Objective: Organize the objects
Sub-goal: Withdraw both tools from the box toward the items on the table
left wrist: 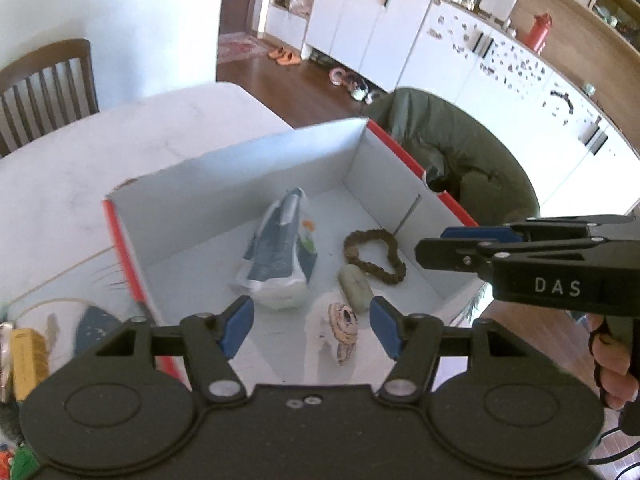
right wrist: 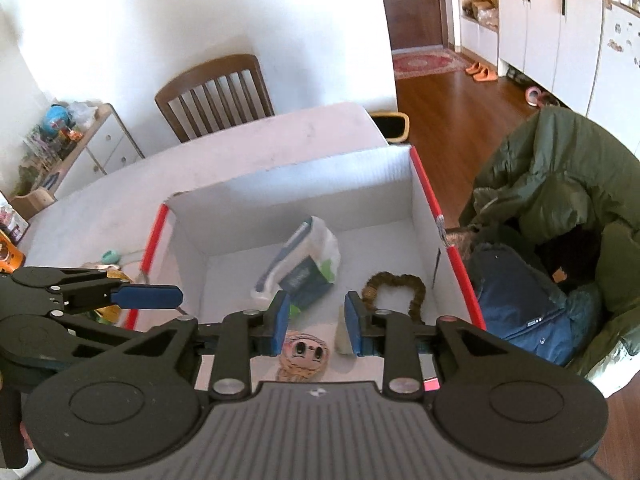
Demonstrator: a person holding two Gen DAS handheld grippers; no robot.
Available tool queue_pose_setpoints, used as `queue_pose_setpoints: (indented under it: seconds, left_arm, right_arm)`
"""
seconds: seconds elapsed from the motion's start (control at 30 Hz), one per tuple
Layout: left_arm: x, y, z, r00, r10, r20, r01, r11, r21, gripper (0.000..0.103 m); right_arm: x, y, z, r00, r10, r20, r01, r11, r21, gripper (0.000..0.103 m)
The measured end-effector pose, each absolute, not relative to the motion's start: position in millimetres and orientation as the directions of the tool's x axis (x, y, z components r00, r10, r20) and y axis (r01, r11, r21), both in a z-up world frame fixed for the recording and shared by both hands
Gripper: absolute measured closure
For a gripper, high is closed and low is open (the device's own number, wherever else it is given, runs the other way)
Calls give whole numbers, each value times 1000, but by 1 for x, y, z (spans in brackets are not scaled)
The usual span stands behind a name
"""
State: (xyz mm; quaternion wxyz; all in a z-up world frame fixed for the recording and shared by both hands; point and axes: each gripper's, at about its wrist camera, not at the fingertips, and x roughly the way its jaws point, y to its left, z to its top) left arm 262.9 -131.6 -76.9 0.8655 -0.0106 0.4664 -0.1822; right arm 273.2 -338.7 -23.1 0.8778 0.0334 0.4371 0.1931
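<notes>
The box (left wrist: pixel 256 176) stood open at the top, so entry from above was free. Its far half, toward the upper middle of the frame, lay bare. The nearer floor was crowded: a plastic-wrapped packet (left wrist: pixel 280 256) at centre, a brown beaded ring (left wrist: pixel 376 256) to its right near the right wall, a pale oval piece (left wrist: pixel 354 288) just beside the ring, and a cartoon-face item (left wrist: pixel 344 328) at lower centre. Narrow bare strips ran between them. In the left wrist view, the right gripper (left wrist: pixel 436 246) hung over the box's right rim, blocking that side. A green jacket (right wrist: pixel 560 184) crowded the space outside the right wall.
</notes>
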Motion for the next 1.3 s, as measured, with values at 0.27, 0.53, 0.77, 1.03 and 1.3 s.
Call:
queue_pose_setpoints:
  seconds: [0.27, 0.53, 0.77, 1.03, 1.3]
  left_arm:
    - [238, -96, -51, 572, -324, -754, 271, 942, -199, 32]
    - [215, -60, -30, 625, -304, -718, 244, 951, -190, 23]
    - [194, -23, -21, 647, -295, -703, 210, 955, -208, 18]
    - [175, 24, -15, 679, -252, -689, 146, 967, -209, 10]
    - [159, 67, -13, 714, -204, -670, 98, 976, -194, 1]
  right_arm:
    - [251, -320, -5, 566, 383, -730, -312, 919, 240, 74]
    - [231, -293, 10, 590, 412, -694, -345, 906, 244, 50]
    - [217, -266, 20, 591, 436, -679, -370, 894, 253, 49]
    - [197, -227, 26, 597, 457, -659, -416, 879, 233, 33]
    - [183, -190, 28, 593, 466, -657, -450, 868, 210, 24]
